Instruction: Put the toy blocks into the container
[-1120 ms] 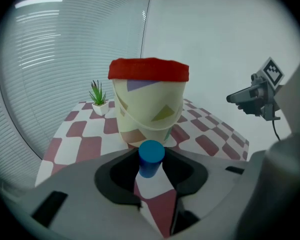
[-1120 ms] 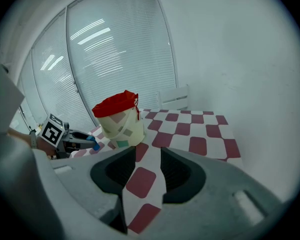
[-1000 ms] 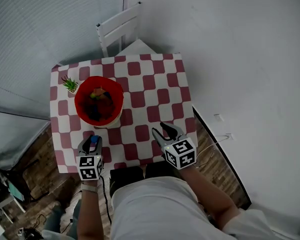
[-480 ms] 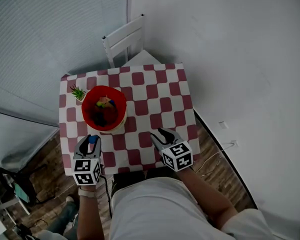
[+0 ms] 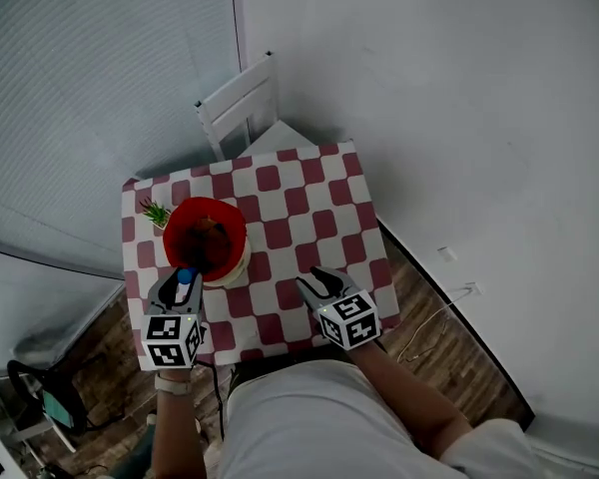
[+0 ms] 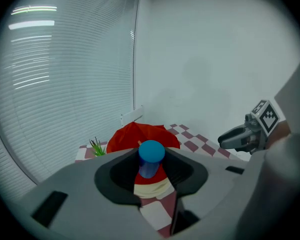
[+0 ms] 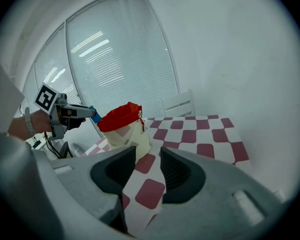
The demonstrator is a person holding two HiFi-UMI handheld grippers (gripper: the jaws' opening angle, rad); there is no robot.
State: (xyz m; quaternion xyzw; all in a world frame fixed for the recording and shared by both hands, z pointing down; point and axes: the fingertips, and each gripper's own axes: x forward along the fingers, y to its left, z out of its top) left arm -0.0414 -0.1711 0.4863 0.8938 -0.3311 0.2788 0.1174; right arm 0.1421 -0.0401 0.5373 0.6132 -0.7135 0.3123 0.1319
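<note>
Slippage is your main worry: your left gripper (image 5: 183,281) pinches the blue cylinder block (image 6: 151,157) with its top standing proud of the jaws, right at the near rim of the red-lined container (image 7: 127,134). If you let go too early, it could land on the checked table (image 5: 309,208) and roll off the near edge. Come in low and a jaw could nudge the tub toward the little plant (image 5: 157,212). Your right gripper (image 5: 317,279) hangs empty with its jaws parted, well apart from the tub. From above, the blocks inside read as a dark jumble. In both gripper views the rim hides them, so you can't tell how full it is.
</note>
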